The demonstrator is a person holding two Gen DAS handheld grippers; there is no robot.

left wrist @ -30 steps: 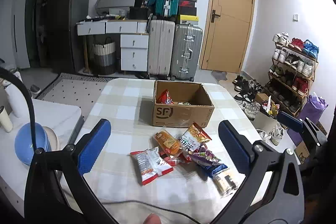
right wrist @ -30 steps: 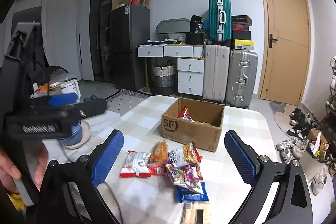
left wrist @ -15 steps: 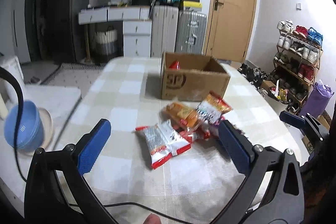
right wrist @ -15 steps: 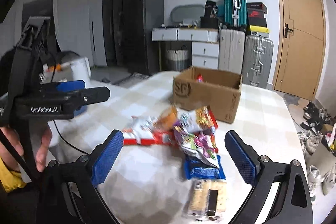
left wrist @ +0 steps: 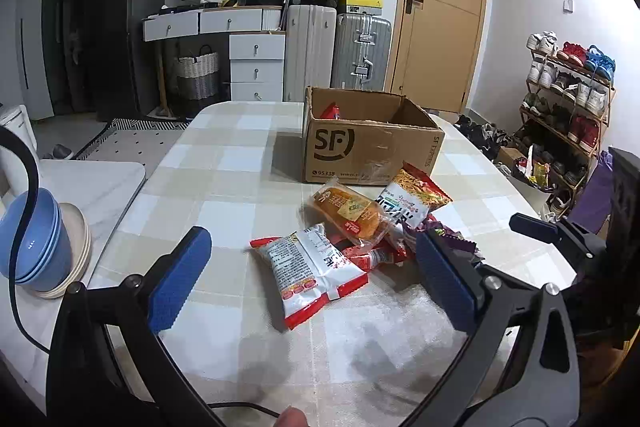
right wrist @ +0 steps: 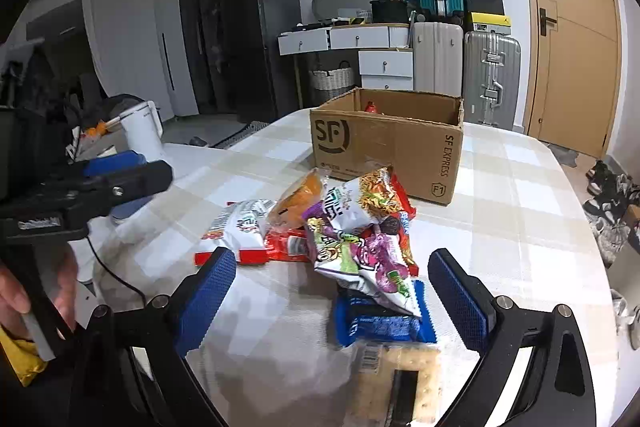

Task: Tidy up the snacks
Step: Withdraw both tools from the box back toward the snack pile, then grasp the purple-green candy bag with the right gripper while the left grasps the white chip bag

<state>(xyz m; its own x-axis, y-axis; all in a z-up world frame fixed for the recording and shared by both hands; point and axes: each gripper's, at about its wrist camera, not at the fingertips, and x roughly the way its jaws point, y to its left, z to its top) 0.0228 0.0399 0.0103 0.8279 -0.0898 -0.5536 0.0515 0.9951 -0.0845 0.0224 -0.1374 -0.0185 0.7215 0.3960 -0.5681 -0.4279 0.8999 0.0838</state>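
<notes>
While spread apart, hand-held grippers (left wrist: 312, 283) empty.

Bare checked tablecloth (left wrist: 224, 187) fills the left and lower middle of the left wrist frame. At centre right, the snack pile (left wrist: 360, 227) lies just before the cardboard box (left wrist: 368, 151), blocking a low approach; the box's top is open.

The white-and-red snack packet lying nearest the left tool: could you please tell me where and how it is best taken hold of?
Probably across its width. The white-and-red snack packet lies flat on the table, its left long edge clear and its far right corner tucked under the pile. The open left tool could come down from above and the near side, straddling its free near half.
</notes>
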